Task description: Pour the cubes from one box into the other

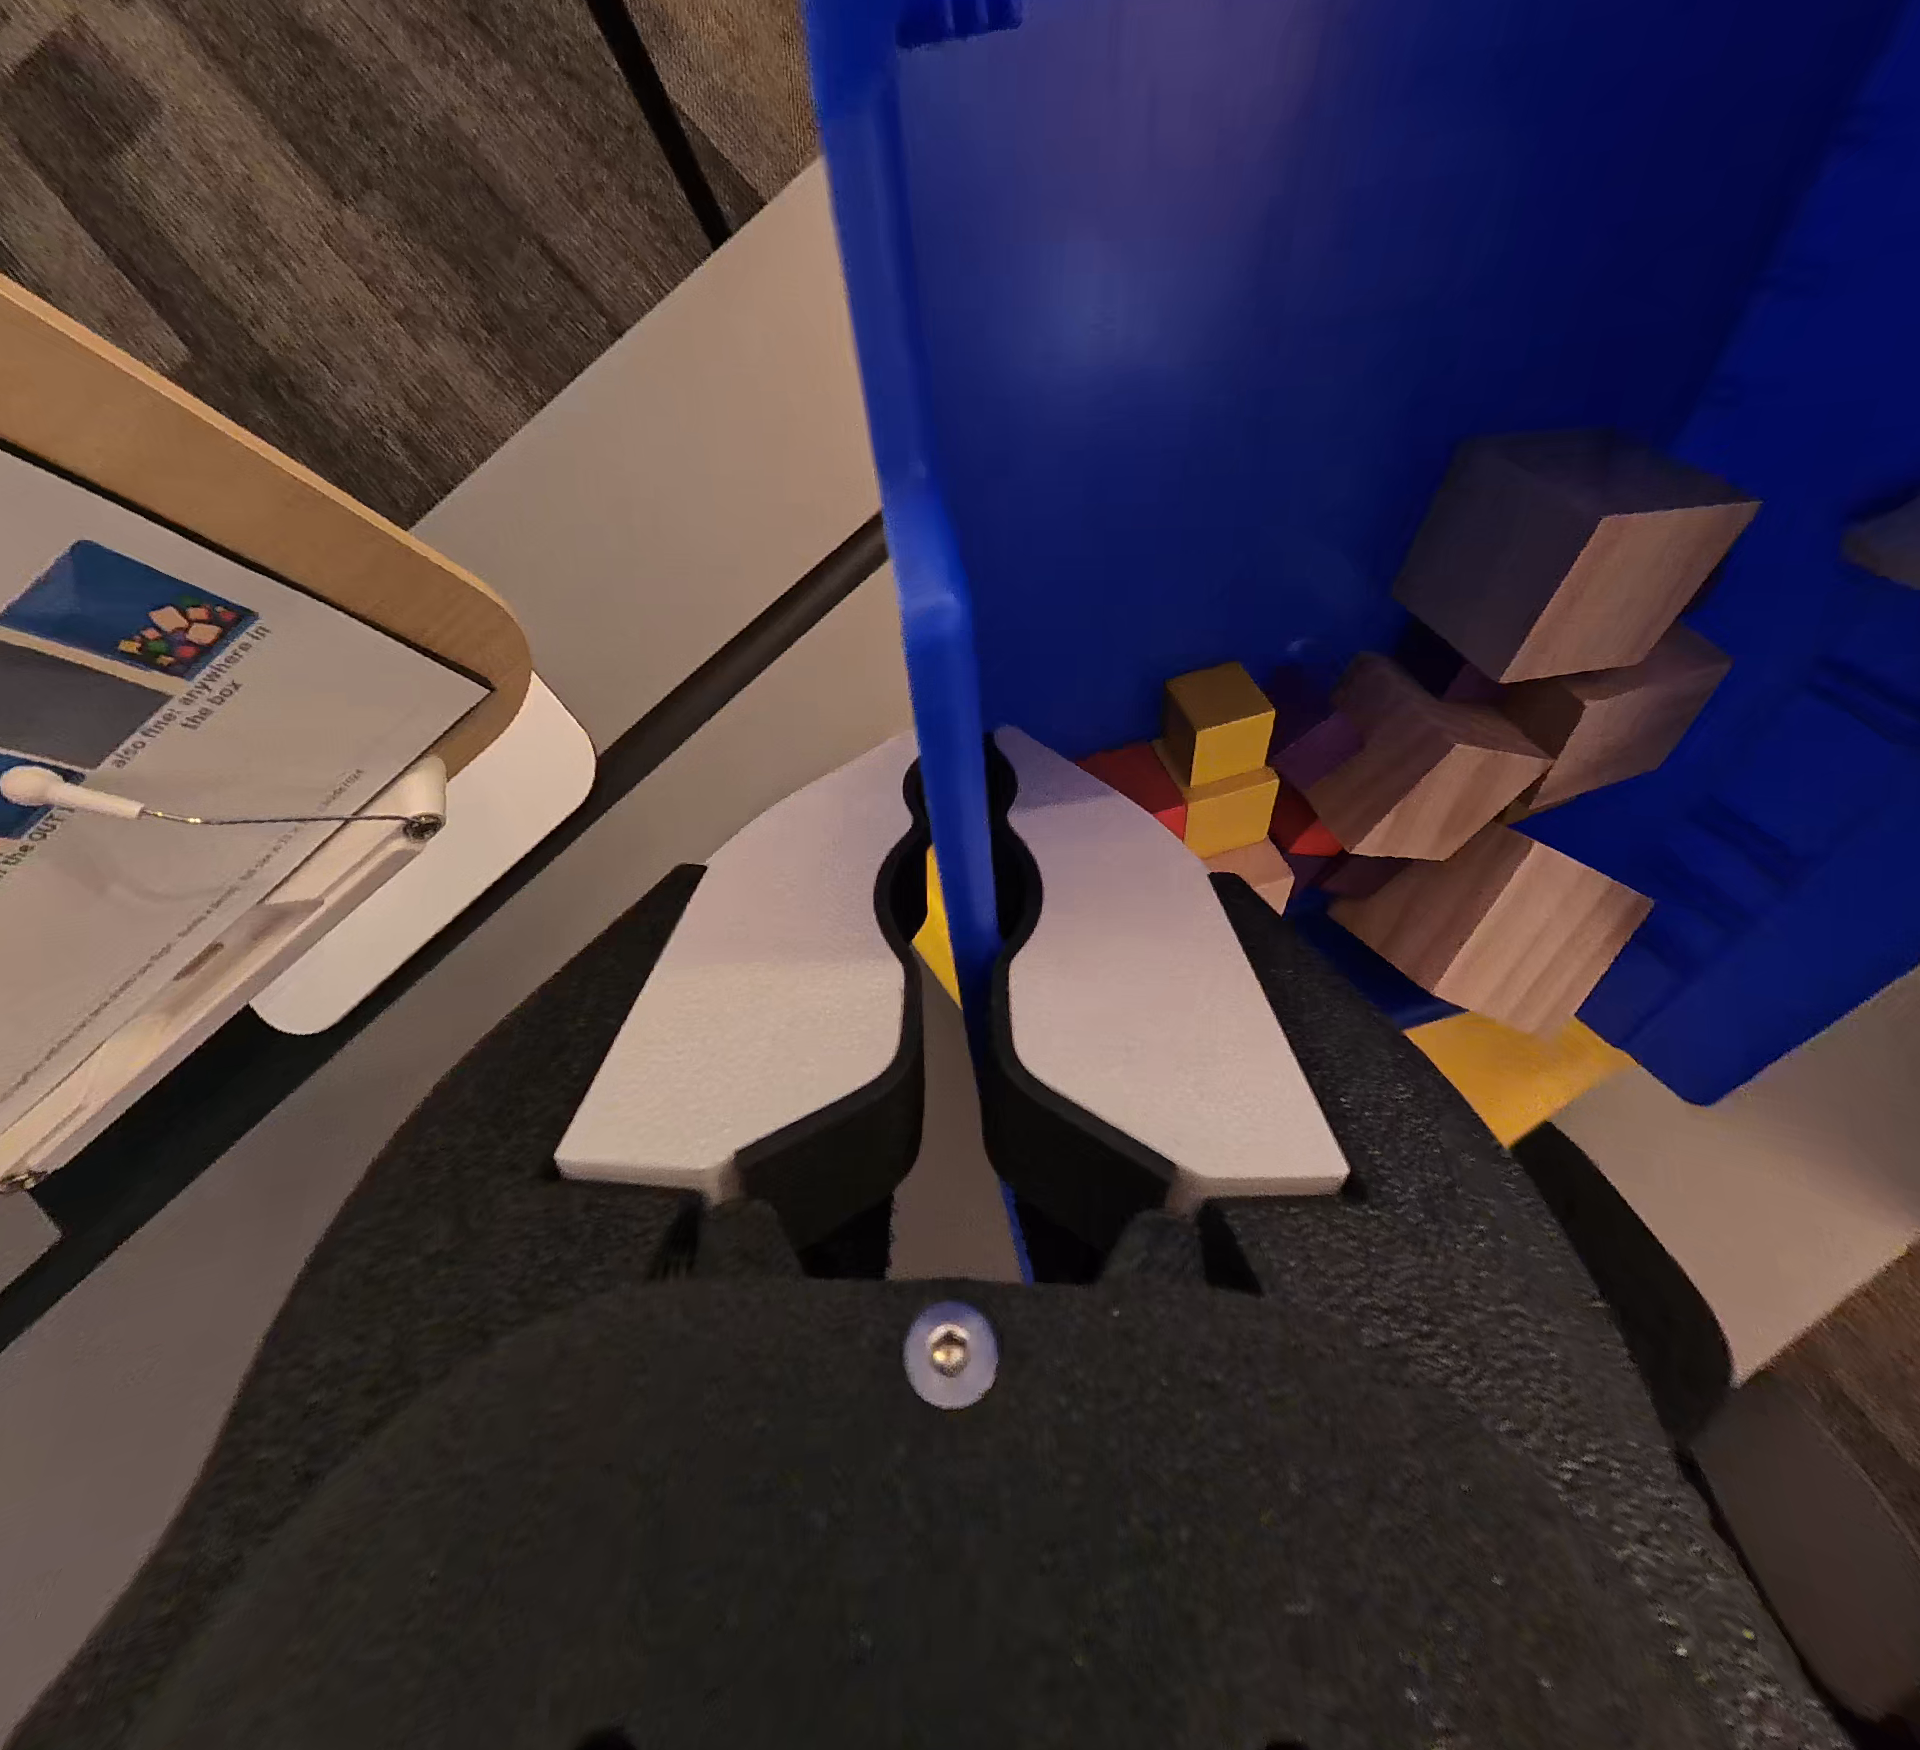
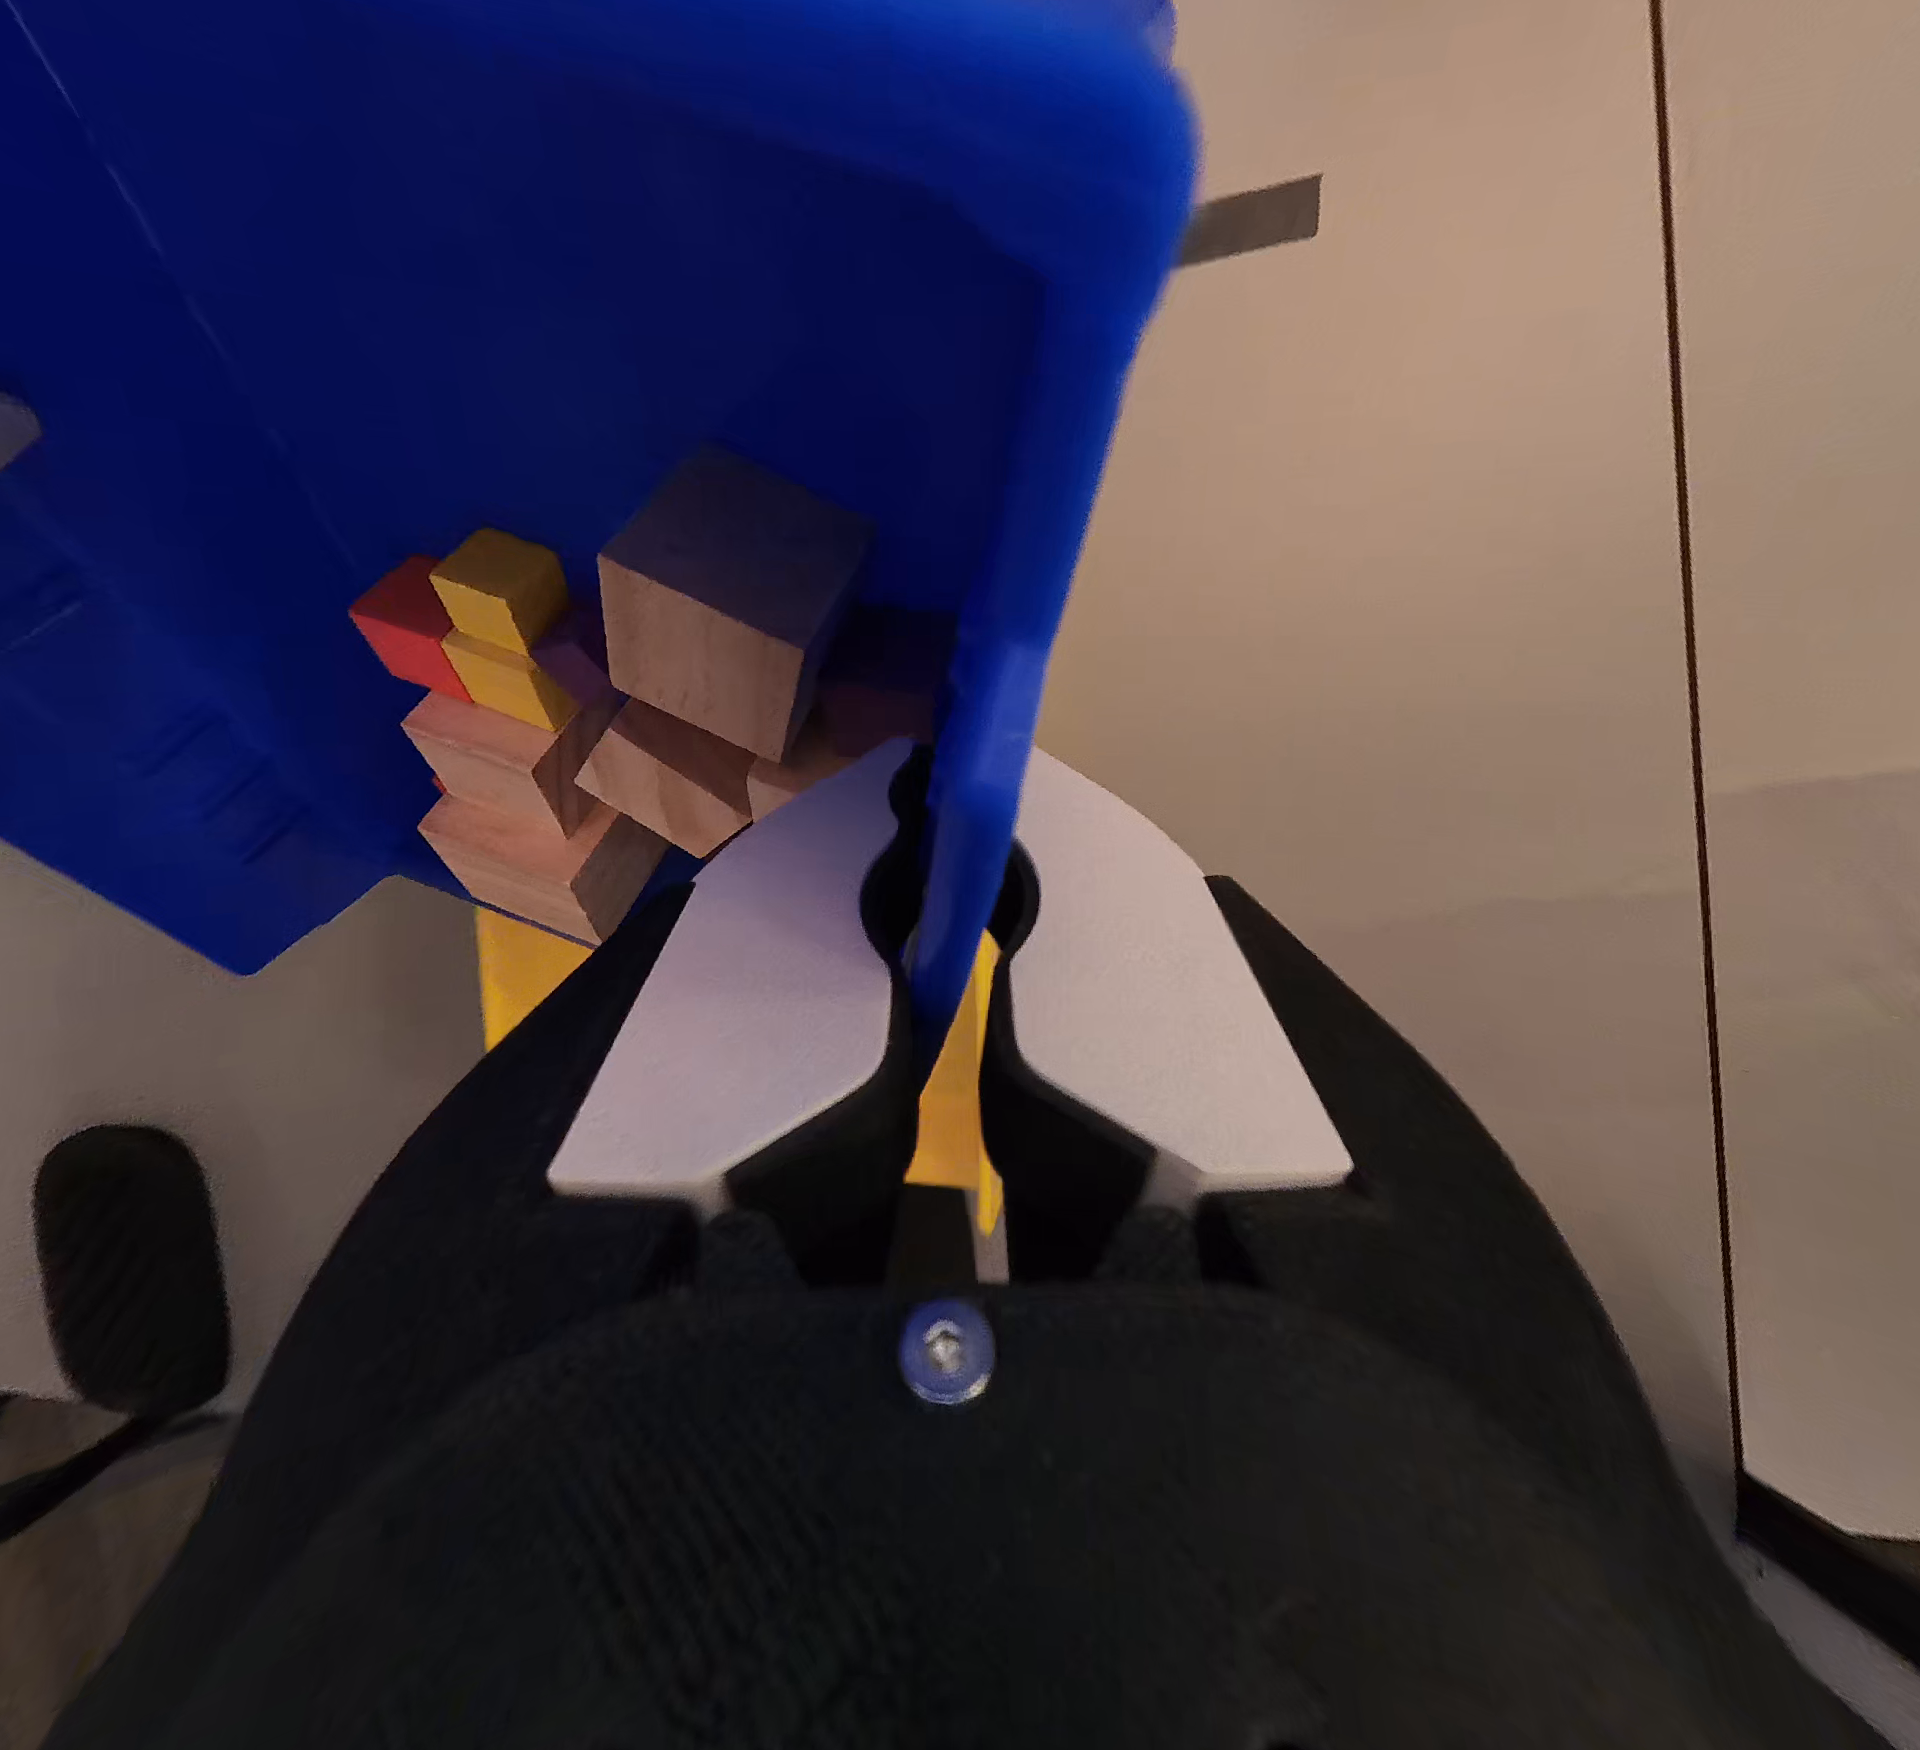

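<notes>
My left gripper is shut on the left wall of a blue box. My right gripper is shut on the box's right wall. The blue box is held up off the table and tilted steeply. Several cubes, plain wood, yellow, red and purple, are piled at its low edge. They also show in the right wrist view, with a large wooden cube on top. A yellow box shows just below that edge, and its wall shows in the right wrist view.
A pale table lies below. A wood-framed board holding an instruction sheet sits at the left. Grey carpet floor lies beyond the table's edge. A dark chair armrest shows low at the left of the right wrist view.
</notes>
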